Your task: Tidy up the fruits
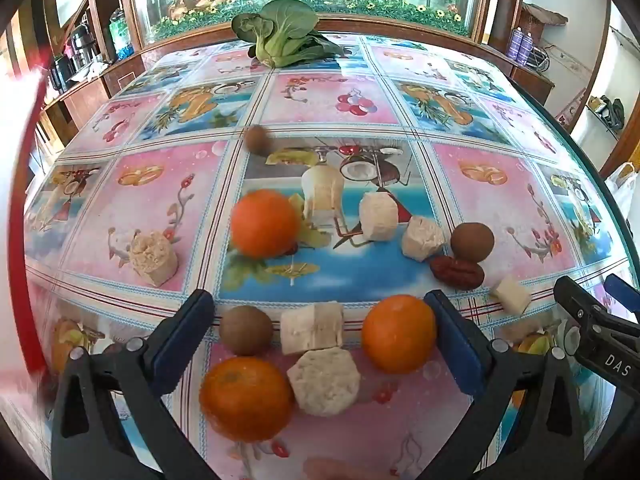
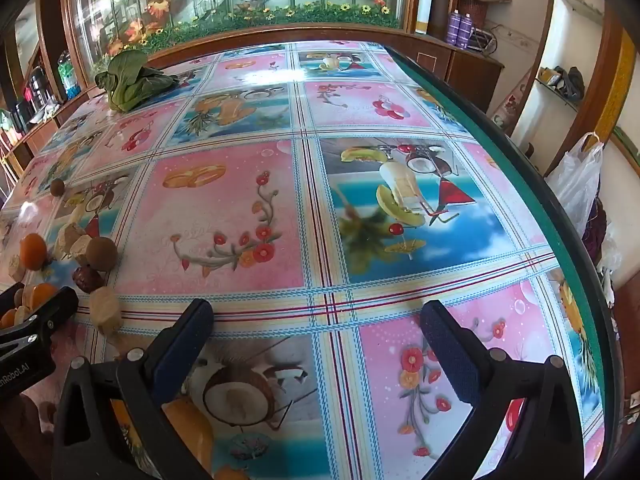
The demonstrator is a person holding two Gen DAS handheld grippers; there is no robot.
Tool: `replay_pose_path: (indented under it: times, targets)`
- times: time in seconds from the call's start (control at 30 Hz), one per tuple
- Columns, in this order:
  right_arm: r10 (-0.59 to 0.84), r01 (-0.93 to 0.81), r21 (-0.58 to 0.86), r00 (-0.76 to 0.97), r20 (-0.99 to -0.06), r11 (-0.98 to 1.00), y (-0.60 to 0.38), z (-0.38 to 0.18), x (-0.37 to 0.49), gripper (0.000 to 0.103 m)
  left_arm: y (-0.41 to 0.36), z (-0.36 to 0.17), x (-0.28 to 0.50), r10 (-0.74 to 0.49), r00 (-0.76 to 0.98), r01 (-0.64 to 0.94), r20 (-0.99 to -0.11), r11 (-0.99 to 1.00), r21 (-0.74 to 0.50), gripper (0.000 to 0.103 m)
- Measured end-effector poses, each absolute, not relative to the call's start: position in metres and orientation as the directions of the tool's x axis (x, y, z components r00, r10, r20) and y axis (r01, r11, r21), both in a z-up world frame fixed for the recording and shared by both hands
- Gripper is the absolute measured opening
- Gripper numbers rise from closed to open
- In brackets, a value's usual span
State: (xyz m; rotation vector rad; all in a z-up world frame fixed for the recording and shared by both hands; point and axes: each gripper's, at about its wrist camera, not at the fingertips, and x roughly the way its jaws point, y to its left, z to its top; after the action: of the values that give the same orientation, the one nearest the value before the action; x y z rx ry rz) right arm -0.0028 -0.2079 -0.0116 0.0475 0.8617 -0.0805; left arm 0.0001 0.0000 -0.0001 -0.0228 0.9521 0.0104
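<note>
Far-left chunk [image 1: 154, 258]: a pale, crumbly cut piece stands alone on a pink square of the counter [image 1: 500, 208], well apart from the rest. It looks light and friable, so I would take it gently across the flat sides.

Left gripper [image 1: 320, 340]: its fingers [image 1: 182, 340] stand wide open and hold nothing. They hover over the near cluster, angled down at it.

Near cluster: between those fingers lie a brown round fruit [image 1: 245, 330], a white cut block [image 1: 312, 332], a hexagonal pale chunk [image 1: 324, 382] and two oranges, one low [image 1: 246, 398] and one by the right finger [image 1: 399, 334]. The oranges look firm, smooth and apt to roll; grip across the widest part. The pale pieces look soft, so only light pressure.

Middle group: a third orange [image 1: 264, 223], two white blocks [image 1: 378, 216], a bigger brown fruit [image 1: 472, 242] and a wrinkled red date [image 1: 456, 272] touching it. The date is small and low, hard to pinch without nudging its neighbour.

Far counter: a small brown fruit [image 1: 258, 140] and a leafy green [image 1: 280, 40], floppy and light.

Right gripper [image 2: 318, 344]: fingers wide open and empty, over a bare patch of patterned cloth, the fruit well off to its left.
</note>
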Motion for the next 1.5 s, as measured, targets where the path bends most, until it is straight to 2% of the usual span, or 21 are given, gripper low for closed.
replay_pose_path:
  times: [1.13, 1.27, 1.3, 1.33, 1.4, 1.5]
  targets:
    - [-0.047, 0.086, 0.011, 0.652, -0.757, 0.996, -0.207, -0.012, -0.003, 0.103, 0.0, 0.0, 0.0, 0.0, 0.585, -0.022, -0.811, 1.0, -0.016, 0.103]
    - [-0.044, 0.079, 0.009, 0.643, -0.765, 0.997, -0.207, -0.011, -0.001, 0.103, 0.002, 0.002, 0.0, -0.023, 0.553, 0.007, -0.833, 1.0, -0.024, 0.103]
    - [-0.016, 0.04, 0.012, 0.62, -0.785, 0.999, -0.206, -0.009, 0.003, 0.103, 0.002, 0.006, -0.001, -0.036, 0.558, 0.008, -0.829, 0.999, -0.037, 0.099]
    - [0.032, -0.039, 0.012, 0.581, -0.813, 0.999, -0.205, -0.006, 0.008, 0.102, 0.002, 0.014, -0.007, -0.058, 0.581, 0.029, -0.812, 0.998, -0.05, 0.091]
    - [0.102, -0.089, 0.062, 0.588, -0.803, 0.994, -0.211, 0.006, 0.002, 0.096, 0.0, 0.036, -0.023, -0.05, 0.626, 0.073, -0.778, 0.997, -0.005, 0.09]
    - [0.177, -0.122, 0.128, 0.674, -0.717, 0.984, -0.227, 0.047, -0.036, 0.097, 0.01, 0.08, -0.056, -0.026, 0.691, 0.112, -0.723, 0.991, 0.071, 0.091]
